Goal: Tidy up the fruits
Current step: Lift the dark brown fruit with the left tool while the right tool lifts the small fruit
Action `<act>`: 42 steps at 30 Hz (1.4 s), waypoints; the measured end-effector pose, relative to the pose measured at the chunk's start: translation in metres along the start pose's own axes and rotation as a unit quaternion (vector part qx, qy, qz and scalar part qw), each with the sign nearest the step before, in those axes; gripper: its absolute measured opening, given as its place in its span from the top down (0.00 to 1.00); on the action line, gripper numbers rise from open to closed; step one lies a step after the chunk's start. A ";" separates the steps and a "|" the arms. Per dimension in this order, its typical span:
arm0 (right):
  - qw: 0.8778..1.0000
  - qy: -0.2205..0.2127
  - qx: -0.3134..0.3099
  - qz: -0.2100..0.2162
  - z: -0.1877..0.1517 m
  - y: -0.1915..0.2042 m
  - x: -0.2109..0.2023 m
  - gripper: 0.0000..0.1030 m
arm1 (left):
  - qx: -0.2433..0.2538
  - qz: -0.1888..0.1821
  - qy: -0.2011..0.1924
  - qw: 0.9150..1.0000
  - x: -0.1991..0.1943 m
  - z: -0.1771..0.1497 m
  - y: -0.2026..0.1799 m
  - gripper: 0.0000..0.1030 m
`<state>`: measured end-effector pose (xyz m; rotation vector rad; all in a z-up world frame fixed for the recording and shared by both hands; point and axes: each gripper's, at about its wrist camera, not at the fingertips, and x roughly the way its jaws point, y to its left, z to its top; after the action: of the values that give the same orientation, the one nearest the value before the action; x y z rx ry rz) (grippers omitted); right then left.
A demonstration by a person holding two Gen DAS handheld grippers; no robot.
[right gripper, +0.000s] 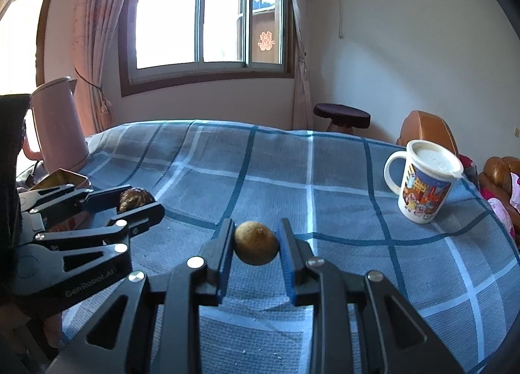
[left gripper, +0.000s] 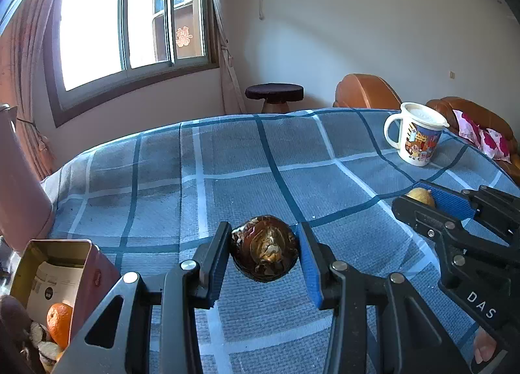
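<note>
My left gripper (left gripper: 264,245) is shut on a dark brown, glossy round fruit (left gripper: 265,249) and holds it over the blue checked tablecloth (left gripper: 227,159). My right gripper (right gripper: 256,242) is shut on a small yellow-brown round fruit (right gripper: 256,247). In the left wrist view the right gripper (left gripper: 432,203) shows at the right with the yellow fruit (left gripper: 421,197) between its blue pads. In the right wrist view the left gripper (right gripper: 130,203) shows at the left with the dark fruit (right gripper: 135,198). An open tin box (left gripper: 55,279) at lower left holds an orange (left gripper: 58,323).
A white cartoon mug (left gripper: 417,136) with a lid stands at the table's far right; it also shows in the right wrist view (right gripper: 422,182). A pink kettle (right gripper: 58,123) stands at the far left edge. A stool (left gripper: 274,96) and brown sofa (left gripper: 468,114) lie beyond the table.
</note>
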<state>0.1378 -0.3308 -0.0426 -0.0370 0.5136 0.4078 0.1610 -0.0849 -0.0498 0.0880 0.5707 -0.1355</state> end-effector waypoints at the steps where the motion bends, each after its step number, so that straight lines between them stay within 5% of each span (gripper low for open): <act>1: 1.000 -0.001 0.000 0.000 0.000 0.000 0.000 0.71 | 0.000 0.001 -0.002 1.000 -0.001 0.000 0.000 0.59; 42: 0.997 -0.080 -0.018 -0.012 -0.004 0.007 -0.030 0.71 | -0.001 0.031 -0.063 0.998 -0.038 -0.010 -0.002 0.58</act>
<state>0.1096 -0.3364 -0.0307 -0.0444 0.3475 0.3927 0.1239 -0.0814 -0.0374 0.0951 0.4414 -0.0798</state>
